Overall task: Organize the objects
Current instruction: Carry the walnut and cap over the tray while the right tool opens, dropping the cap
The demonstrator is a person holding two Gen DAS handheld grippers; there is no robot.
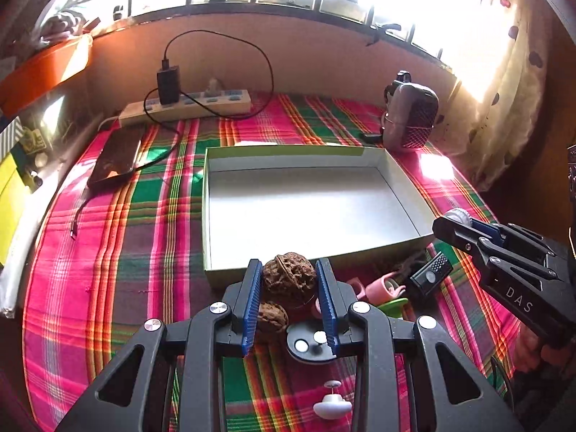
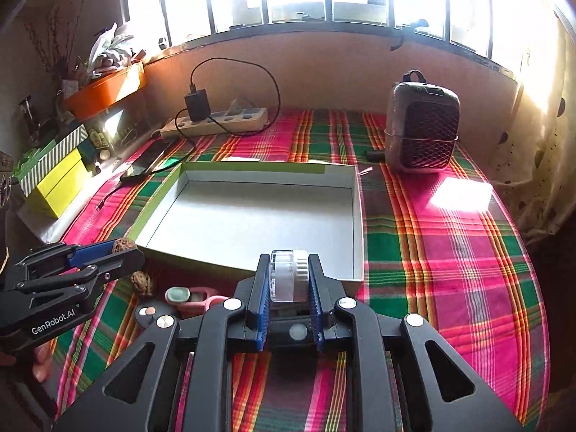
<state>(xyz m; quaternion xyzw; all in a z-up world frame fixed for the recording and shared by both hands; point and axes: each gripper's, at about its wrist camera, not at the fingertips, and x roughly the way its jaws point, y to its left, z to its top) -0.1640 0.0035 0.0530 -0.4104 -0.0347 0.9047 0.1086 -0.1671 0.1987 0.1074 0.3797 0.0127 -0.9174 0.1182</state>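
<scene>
A walnut [image 1: 289,276] is clamped in the left tool [image 1: 289,288], marked "GenRobot.AI". A clear ribbed cylinder [image 2: 289,275] is gripped by the closed right tool [image 2: 289,288], marked "DAS". Both are held near the open box's [image 1: 212,216] front edge, above the plaid surface [image 1: 118,252].

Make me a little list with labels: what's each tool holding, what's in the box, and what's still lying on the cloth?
left tool: shut on a walnut
right tool: shut on a small clear and white round container
box: open, nothing inside
still on cloth: second walnut, pink items, black clip-like thing, white knob
behind box: phone, power strip, speaker
</scene>
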